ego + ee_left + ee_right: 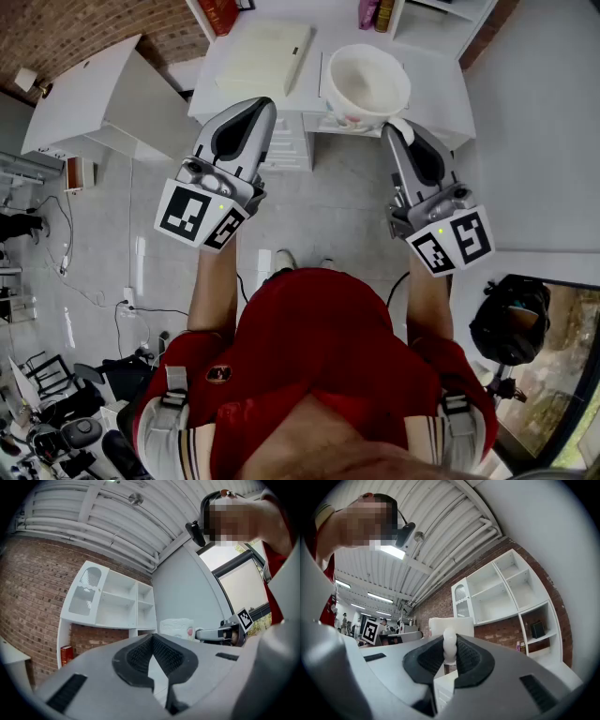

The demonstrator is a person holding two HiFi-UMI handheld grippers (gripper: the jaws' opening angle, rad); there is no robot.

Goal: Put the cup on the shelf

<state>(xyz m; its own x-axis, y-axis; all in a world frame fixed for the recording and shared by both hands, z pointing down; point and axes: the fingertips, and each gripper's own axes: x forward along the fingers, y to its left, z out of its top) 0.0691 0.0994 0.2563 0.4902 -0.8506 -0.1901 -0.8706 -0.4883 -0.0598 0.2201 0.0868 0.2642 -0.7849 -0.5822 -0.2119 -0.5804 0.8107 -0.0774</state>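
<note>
A wide white cup [366, 82] with a flower print hangs over the edge of the white counter [441, 70]. My right gripper [395, 127] is shut on the cup's handle [449, 645], which shows pinched between the black pads, with the cup body [449, 625] beyond it. To its left at about the same height, my left gripper [265, 105] is shut with nothing in it; its pads [140, 654] meet at the tip. The white shelf unit [501, 592] stands against the brick wall, and it shows in the left gripper view [117, 603] too, with the cup [176, 629] at the right.
A flat cream board [262, 52] lies on the counter, with drawers [286, 145] under it. Red books [220, 14] and a pink bottle [367, 11] stand at the back. A white side table [103, 94] is at the left, a black bag [511, 319] at the lower right.
</note>
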